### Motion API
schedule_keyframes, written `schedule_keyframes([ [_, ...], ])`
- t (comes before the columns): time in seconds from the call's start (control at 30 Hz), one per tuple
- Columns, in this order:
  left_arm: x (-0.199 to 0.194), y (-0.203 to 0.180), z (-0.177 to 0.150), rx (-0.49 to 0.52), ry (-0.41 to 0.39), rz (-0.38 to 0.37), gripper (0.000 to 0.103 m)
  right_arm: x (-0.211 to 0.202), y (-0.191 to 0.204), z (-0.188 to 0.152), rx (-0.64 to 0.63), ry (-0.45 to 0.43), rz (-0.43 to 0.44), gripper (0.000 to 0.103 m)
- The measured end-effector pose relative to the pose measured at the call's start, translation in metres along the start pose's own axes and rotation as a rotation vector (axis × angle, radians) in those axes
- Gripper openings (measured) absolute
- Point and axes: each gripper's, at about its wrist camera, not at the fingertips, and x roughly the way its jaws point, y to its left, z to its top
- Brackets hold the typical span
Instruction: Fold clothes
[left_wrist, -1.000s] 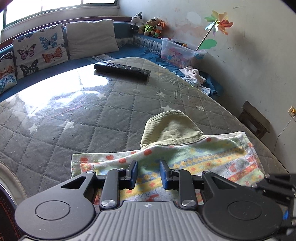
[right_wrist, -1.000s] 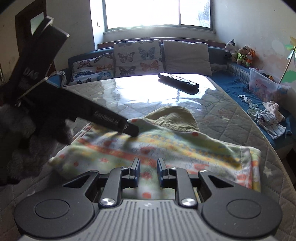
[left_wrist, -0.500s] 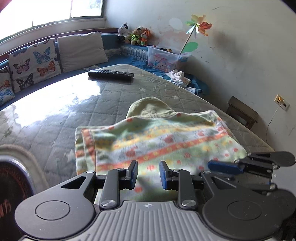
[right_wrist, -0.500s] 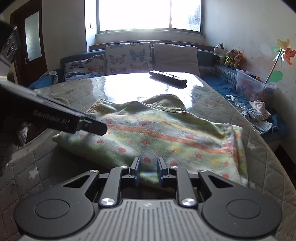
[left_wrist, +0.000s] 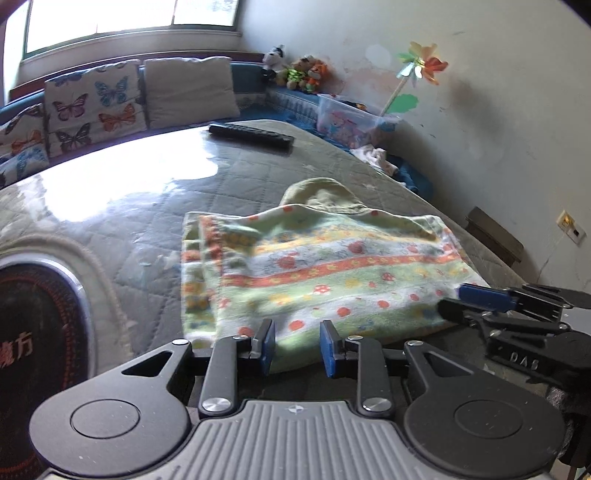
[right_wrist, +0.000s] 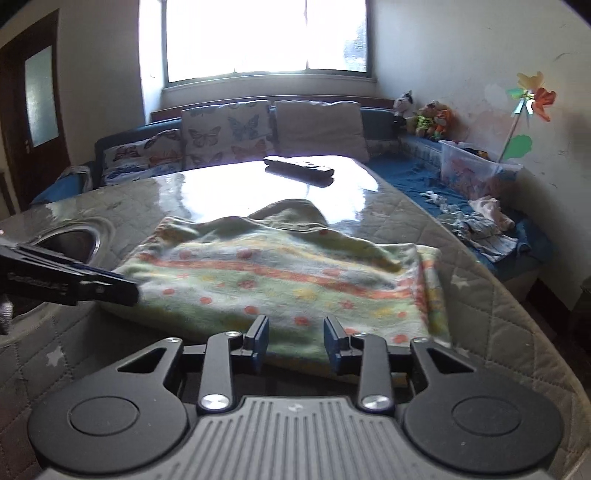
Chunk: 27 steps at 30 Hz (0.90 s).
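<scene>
Quilted grey table cover (left_wrist: 122, 206), star-printed and glossy with window glare, spans both views. Behind it, a blue corner sofa (right_wrist: 417, 173) carries butterfly-print cushions (right_wrist: 225, 133) and a plain beige cushion (right_wrist: 319, 127). Folded patterned garment (left_wrist: 317, 269) (right_wrist: 280, 280), pale green with orange stripes and red dots, lies flat on the near half of the table; a plain green hood (left_wrist: 321, 194) protrudes from its far edge. Black remote control (left_wrist: 251, 134) (right_wrist: 299, 170) rests at the far side, well apart from the garment. A clear storage box (left_wrist: 347, 120) stands on the sofa at right, with a pinwheel (left_wrist: 421, 70) rising beside it and stuffed toys (right_wrist: 424, 114) in the corner.

Left gripper (left_wrist: 293, 345): jaws parted, empty, poised at the garment's near edge. Right gripper (right_wrist: 295, 339): jaws parted, empty, at the near edge further right. Each gripper also appears in the other's view, beside a near corner of the garment.
</scene>
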Motion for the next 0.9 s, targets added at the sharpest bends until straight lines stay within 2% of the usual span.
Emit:
schedule_keyframes([
  [0.07, -0.002, 0.005, -0.002, -0.017, -0.001, 0.008, 0.029, 0.000, -0.004, -0.002, 0.012, 0.005, -0.011, 0.033],
  [0.13, -0.003, 0.009, -0.004, -0.032, 0.001, 0.018, 0.029, -0.003, -0.005, -0.003, 0.018, 0.001, -0.015, 0.040],
  [0.2, -0.006, 0.011, -0.005, -0.053, -0.002, 0.016, 0.029, -0.008, -0.003, -0.004, 0.017, -0.010, -0.014, 0.041],
  [0.23, -0.009, 0.012, -0.005, -0.062, -0.005, 0.014, 0.030, -0.011, -0.002, -0.004, 0.016, -0.015, -0.013, 0.046],
  [0.3, -0.014, 0.011, -0.006, -0.069, -0.013, 0.018, 0.042, -0.016, -0.001, -0.004, 0.016, -0.026, -0.012, 0.058],
  [0.37, -0.020, 0.008, -0.008, -0.065, -0.020, 0.032, 0.051, -0.020, 0.002, -0.005, 0.013, -0.033, -0.009, 0.061],
  [0.43, -0.025, 0.007, -0.011, -0.066, -0.027, 0.038, 0.054, -0.021, 0.008, -0.007, 0.011, -0.032, -0.001, 0.069],
  [0.57, -0.035, 0.007, -0.019, -0.077, -0.033, 0.052, 0.065, -0.025, 0.013, -0.011, 0.032, -0.039, 0.003, 0.075],
  [0.63, -0.040, 0.007, -0.022, -0.083, -0.037, 0.056, 0.069, -0.028, 0.016, -0.014, 0.038, -0.042, 0.005, 0.087],
  [0.7, -0.045, 0.006, -0.026, -0.080, -0.045, 0.060, 0.076, -0.030, 0.020, -0.016, 0.037, -0.042, 0.008, 0.087],
  [0.8, -0.053, 0.004, -0.033, -0.074, -0.058, 0.069, 0.085, -0.033, 0.029, -0.020, 0.027, -0.038, -0.002, 0.094],
  [0.9, -0.059, 0.002, -0.041, -0.065, -0.065, 0.077, 0.089, -0.036, 0.039, -0.024, 0.012, -0.038, -0.016, 0.103],
])
